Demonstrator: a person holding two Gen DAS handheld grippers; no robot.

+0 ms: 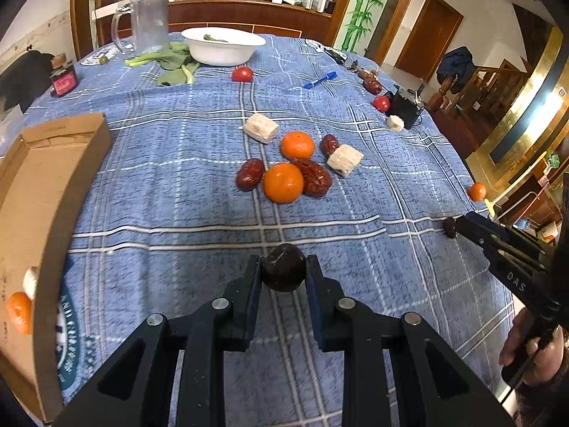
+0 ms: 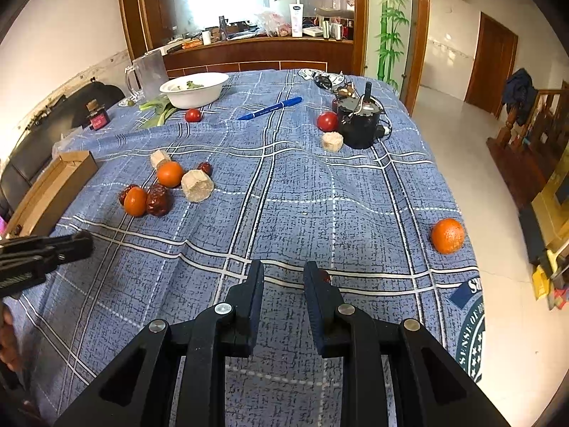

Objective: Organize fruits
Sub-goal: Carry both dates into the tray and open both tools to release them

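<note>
Two claws were over the blue plaid tablecloth (image 1: 170, 185). The left gripper (image 1: 283, 267) had its jaws pinched on a dark round fruit (image 1: 282, 279), gripped right at the fingertips and held clear above the cloth.

Over to the right gripper (image 2: 283, 274): its jaws were drawn in as narrow as they go, with a strip of cloth showing in the slot between them. A small red date (image 2: 324, 277) peeked out past the tip of its right-hand finger. From the left wrist view that date sat right at the claw's tip, but whether it was actually gripped could not be told.

At the left edge lay the cardboard box (image 1: 53, 163), and inside it were an orange (image 1: 19, 313) and a pale chunk (image 1: 30, 281) just beside it.

Mid-table, the loose pile was bunched close together: a near orange (image 1: 283, 182) touching a wrinkled date (image 1: 314, 177), another date (image 1: 250, 174) at its left, a far orange (image 1: 297, 145) behind, and two pale blocks (image 1: 260, 126) at the fringes.

One lone orange (image 2: 447, 235) sat well apart, near the right edge of the table. Far back, a white bowl (image 1: 222, 48) stood with a tomato (image 1: 242, 74) just in front of it.
</note>
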